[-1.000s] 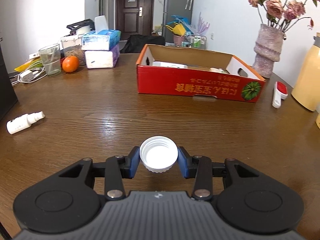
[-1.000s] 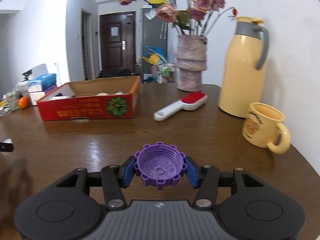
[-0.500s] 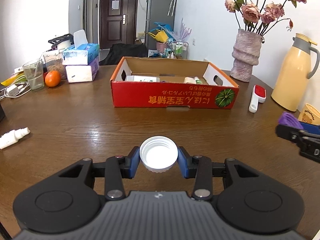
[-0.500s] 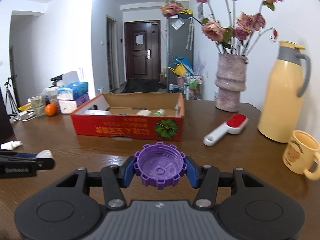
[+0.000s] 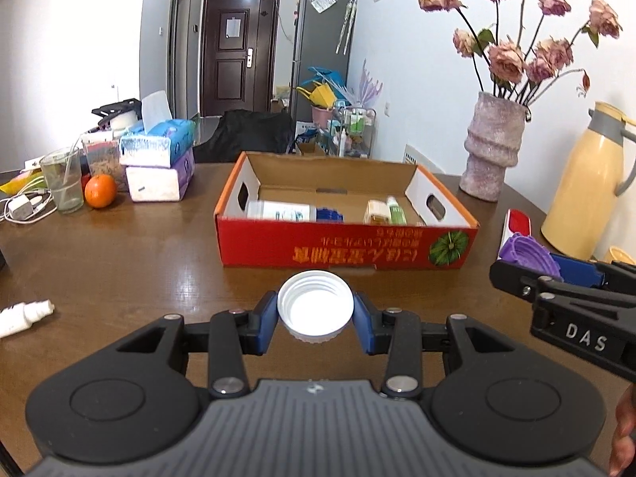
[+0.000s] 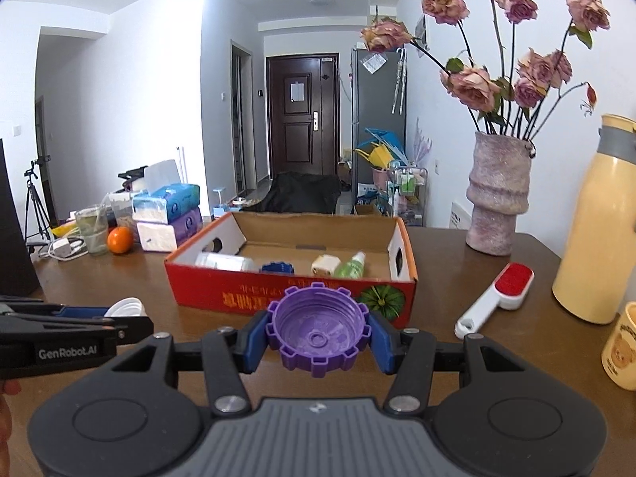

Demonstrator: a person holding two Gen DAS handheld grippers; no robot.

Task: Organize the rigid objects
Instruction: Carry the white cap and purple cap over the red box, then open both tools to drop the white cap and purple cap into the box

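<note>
My left gripper (image 5: 315,310) is shut on a white screw cap (image 5: 315,304), open side up, a little in front of the red cardboard box (image 5: 346,252). My right gripper (image 6: 318,332) is shut on a purple toothed cap (image 6: 318,330), also held open side up, close before the same box (image 6: 290,298). Inside the box lie a white bottle (image 5: 280,211), a blue cap (image 6: 277,267), a small cream item (image 6: 324,265) and a green bottle (image 6: 349,266). Each gripper shows in the other's view: the right one (image 5: 528,256) at the right edge, the left one (image 6: 123,310) at the left edge.
On the brown table stand a vase of roses (image 6: 499,198), a yellow thermos (image 6: 596,230), a yellow mug (image 6: 622,346) and a red-and-white lint brush (image 6: 497,298) to the right. Tissue boxes (image 5: 159,163), an orange (image 5: 100,190), a glass (image 5: 63,185) and a white spray bottle (image 5: 24,312) sit left.
Both grippers have risen and closed in on the red box, keeping their caps. The right one swung left, so the two grippers now sit side by side.
</note>
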